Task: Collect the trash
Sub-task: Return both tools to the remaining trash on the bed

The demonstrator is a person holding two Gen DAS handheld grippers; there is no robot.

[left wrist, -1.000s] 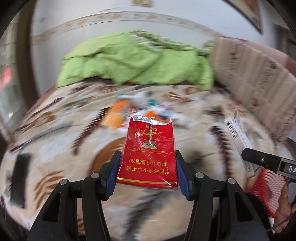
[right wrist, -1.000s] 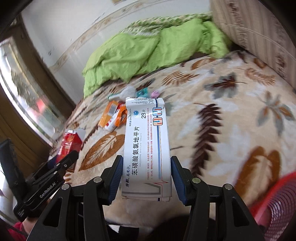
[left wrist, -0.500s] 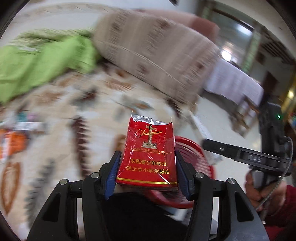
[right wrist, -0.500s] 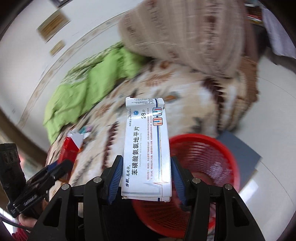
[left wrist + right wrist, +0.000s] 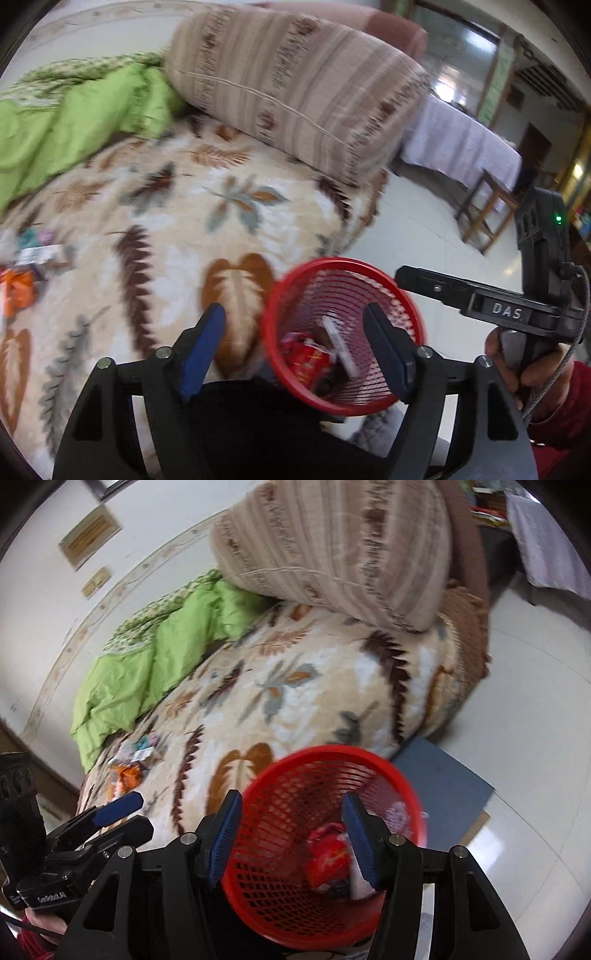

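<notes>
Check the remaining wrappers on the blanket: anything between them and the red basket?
Nothing visible. The wrappers lie on open blanket, and the red basket stands at the bed's edge with its mouth uncovered. Both grippers, left and right, are opening over it with nothing between the fingers.

Both wrist cams tilt down, close above the red basket [image 5: 334, 328] [image 5: 295, 834] by the bed [image 5: 177, 236] [image 5: 295, 686]. Shared: basket, bed, striped cushion [image 5: 295, 88] [image 5: 332, 554], green quilt [image 5: 74, 118] [image 5: 155, 664].
</notes>
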